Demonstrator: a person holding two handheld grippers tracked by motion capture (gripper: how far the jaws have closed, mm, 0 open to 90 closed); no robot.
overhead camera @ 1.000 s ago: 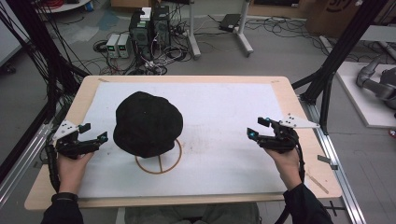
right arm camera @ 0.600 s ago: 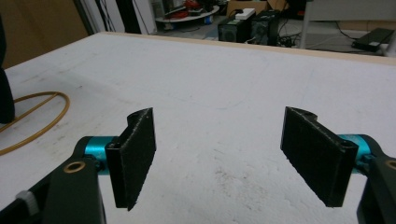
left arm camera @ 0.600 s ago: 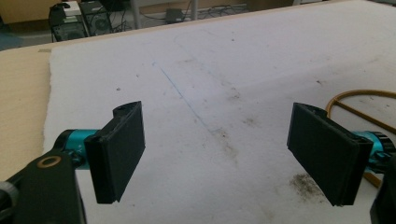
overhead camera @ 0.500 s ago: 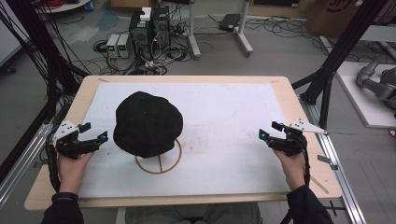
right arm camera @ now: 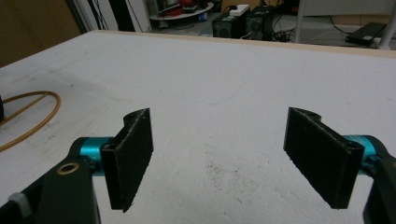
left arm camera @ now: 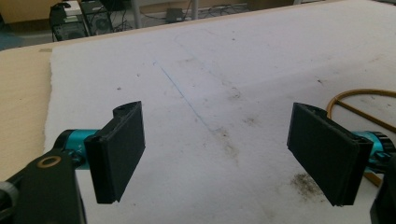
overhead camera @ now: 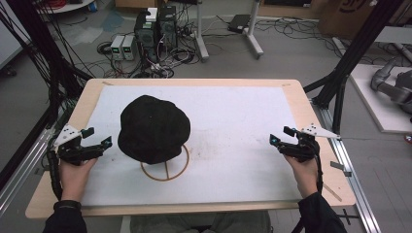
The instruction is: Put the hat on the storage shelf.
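While your forearms come in from the near edge of the table (overhead camera: 58,109), your left hand (overhead camera: 73,170) holds the left gripper (overhead camera: 96,138) to the left of the black hat (overhead camera: 154,128), a little nearer to you than its crown, with the jaws aimed across toward the hat. Those jaws stand wide apart with nothing between them; in the left gripper view the left gripper (left arm camera: 215,154) frames bare, stained white mat (left arm camera: 224,84), and an arc of the wooden ring stand (left arm camera: 359,100) shows past the right-hand jaw.

Your right hand (overhead camera: 303,170) holds the right gripper (overhead camera: 282,136) well to the right of the hat, near the mat's right border, its jaws pointing back toward the hat. They too are spread wide and empty; in the right gripper view the right gripper (right arm camera: 217,154) hangs low over the mat (right arm camera: 224,70), and the ring stand (right arm camera: 28,116) lies off beyond the left-hand jaw.

The hat sits left of the mat's (overhead camera: 233,111) centre, propped on the wooden ring stand (overhead camera: 165,167), whose hoop lies flat just on your side of it. The hat is a rounded, lumpy dome, slightly longer along the line from far left to near right; which way its front faces cannot be told. Both grippers are clear of it.
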